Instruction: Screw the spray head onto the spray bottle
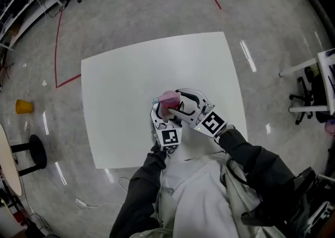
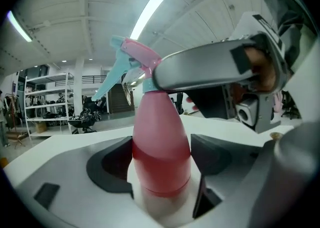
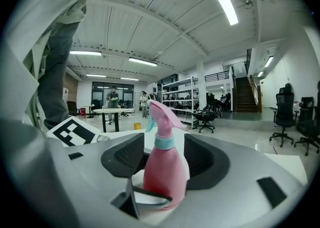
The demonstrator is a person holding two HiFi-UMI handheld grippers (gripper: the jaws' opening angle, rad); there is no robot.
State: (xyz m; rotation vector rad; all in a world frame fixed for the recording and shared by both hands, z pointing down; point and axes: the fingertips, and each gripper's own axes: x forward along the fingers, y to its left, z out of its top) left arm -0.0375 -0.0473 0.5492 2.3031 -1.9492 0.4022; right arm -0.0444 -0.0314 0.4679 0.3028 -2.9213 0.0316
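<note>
A pink spray bottle [image 1: 168, 100] stands upright on the white table [image 1: 131, 75], near its front edge. Its pink spray head [image 2: 135, 56] with teal collar and trigger sits on the neck. My left gripper [image 1: 165, 112] is open, and its pads flank the bottle's body [image 2: 161, 147] closely from the near side. My right gripper [image 1: 179, 102] comes in from the right and is open too. In the right gripper view the bottle [image 3: 164, 172] stands between its pads. One grey right finger [image 2: 215, 66] crosses beside the spray head in the left gripper view.
A yellow cup [image 1: 23, 106] and a black stool [image 1: 34, 145] are on the floor at the left. Red tape lines [image 1: 57, 48] mark the floor. A white desk [image 1: 324, 64] and office chairs [image 1: 306, 101] stand at the right.
</note>
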